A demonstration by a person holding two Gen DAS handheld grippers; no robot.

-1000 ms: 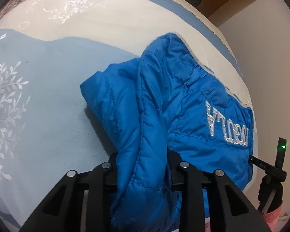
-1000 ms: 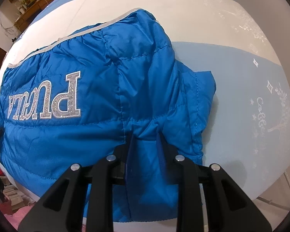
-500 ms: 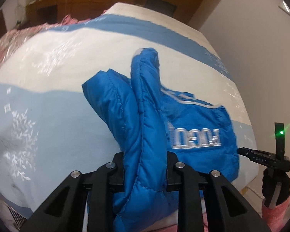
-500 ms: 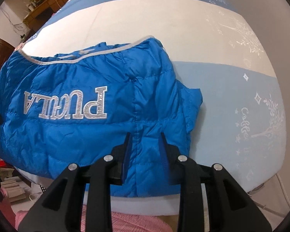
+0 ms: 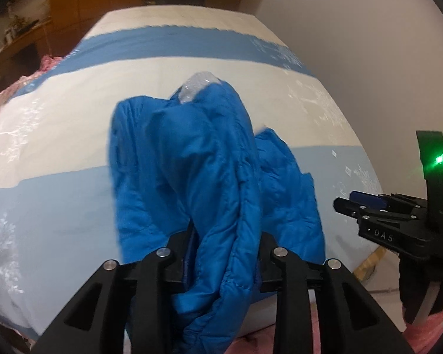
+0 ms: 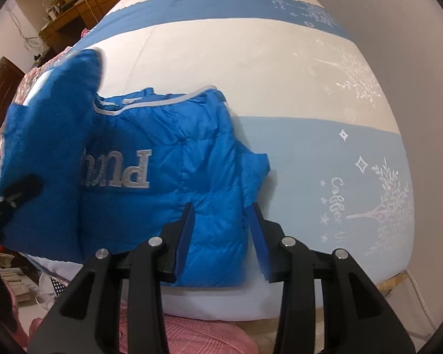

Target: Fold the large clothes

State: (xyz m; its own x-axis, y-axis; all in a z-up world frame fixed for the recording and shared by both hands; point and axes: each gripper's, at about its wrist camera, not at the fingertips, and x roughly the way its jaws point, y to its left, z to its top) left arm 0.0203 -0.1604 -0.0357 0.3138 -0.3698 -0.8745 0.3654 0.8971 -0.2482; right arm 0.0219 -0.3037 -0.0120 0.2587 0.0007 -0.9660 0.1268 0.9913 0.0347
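Lying on the blue-and-cream striped bed (image 6: 251, 59), quilted blue puffer jacket (image 6: 198, 159): left gripper (image 5: 226, 236) fingers pinching one lifted side to fold it across, right gripper (image 6: 221, 227) fingers just spreading clear, nothing held.

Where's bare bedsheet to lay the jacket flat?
Free: the cream band beyond the blue puffer jacket, up to the dark blue stripe, and the light blue band between the jacket and the printed trees. Crowded: the near corner, where the left gripper lifts the jacket's side.
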